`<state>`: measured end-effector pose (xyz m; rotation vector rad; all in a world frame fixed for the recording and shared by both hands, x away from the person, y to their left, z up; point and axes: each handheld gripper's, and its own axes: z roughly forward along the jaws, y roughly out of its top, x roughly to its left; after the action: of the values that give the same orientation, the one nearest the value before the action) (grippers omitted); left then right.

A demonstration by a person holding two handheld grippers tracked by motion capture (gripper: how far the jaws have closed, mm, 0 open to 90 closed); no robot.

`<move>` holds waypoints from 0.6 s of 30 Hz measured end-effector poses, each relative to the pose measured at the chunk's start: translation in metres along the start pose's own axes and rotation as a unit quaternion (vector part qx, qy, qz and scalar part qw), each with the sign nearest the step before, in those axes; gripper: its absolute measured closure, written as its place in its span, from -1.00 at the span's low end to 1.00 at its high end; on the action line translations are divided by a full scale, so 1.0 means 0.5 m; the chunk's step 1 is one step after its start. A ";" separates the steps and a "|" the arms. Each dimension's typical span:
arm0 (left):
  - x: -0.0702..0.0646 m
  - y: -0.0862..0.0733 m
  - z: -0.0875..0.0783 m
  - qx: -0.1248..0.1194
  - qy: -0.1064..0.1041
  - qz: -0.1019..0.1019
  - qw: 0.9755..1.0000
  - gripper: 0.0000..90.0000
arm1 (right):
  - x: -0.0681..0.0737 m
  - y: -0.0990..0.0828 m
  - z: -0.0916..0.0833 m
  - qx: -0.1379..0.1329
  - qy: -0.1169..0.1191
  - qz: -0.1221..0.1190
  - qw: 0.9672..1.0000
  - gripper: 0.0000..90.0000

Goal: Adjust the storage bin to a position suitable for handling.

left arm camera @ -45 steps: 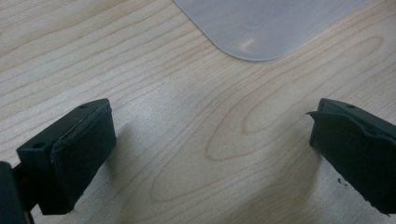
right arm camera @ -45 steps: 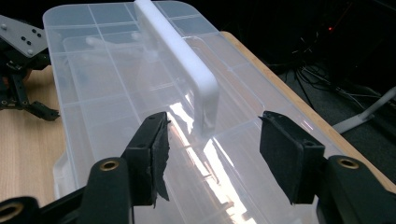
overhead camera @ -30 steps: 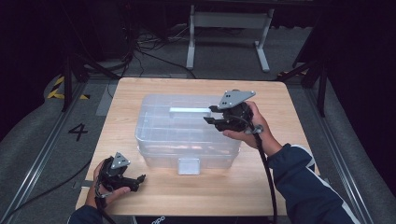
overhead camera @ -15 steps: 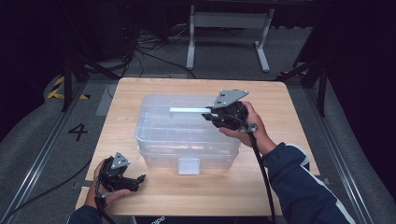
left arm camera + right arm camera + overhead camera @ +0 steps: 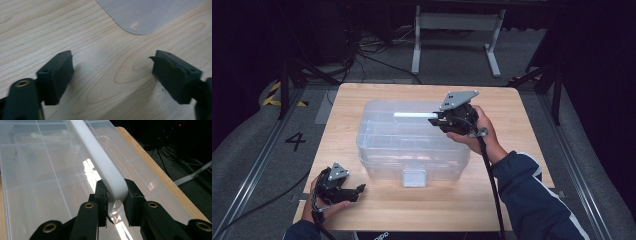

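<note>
The clear plastic box [image 5: 412, 142] is set mid-table [image 5: 522, 125]. Its white handle [image 5: 100, 157], along the box's far top edge, is clamped at one end by the right gripper [image 5: 115, 195]. Near the box's front left corner, the left gripper [image 5: 112, 75] is held with nothing between its jaws, which have just been narrowing.

One readable mark: a dark numeral "4" [image 5: 295, 141] on the grey floor [image 5: 252, 150], just off the table's [image 5: 362, 210] left edge, between that edge and the floor rail. Some print at the table's near edge, bottom centre, is too small to read. Nothing legible in either gripper view.
</note>
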<state>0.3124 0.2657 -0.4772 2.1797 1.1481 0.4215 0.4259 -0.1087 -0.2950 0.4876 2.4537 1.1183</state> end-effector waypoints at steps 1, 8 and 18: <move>-0.001 0.002 -0.001 -0.003 -0.002 0.002 1.000 -0.39 | -0.003 0.003 -0.001 0.003 0.001 0.002 1.000 0.68; -0.005 0.008 -0.016 -0.025 0.013 0.013 1.000 0.01 | -0.012 0.010 -0.001 0.003 0.005 0.010 1.000 0.67; -0.004 0.029 -0.078 -0.093 0.016 0.012 0.995 0.61 | -0.027 0.021 -0.002 0.002 0.008 0.021 1.000 0.66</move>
<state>0.2995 0.2728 -0.4384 2.0339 1.0560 0.5529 0.4387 -0.1091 -0.2834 0.5353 2.4711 1.1378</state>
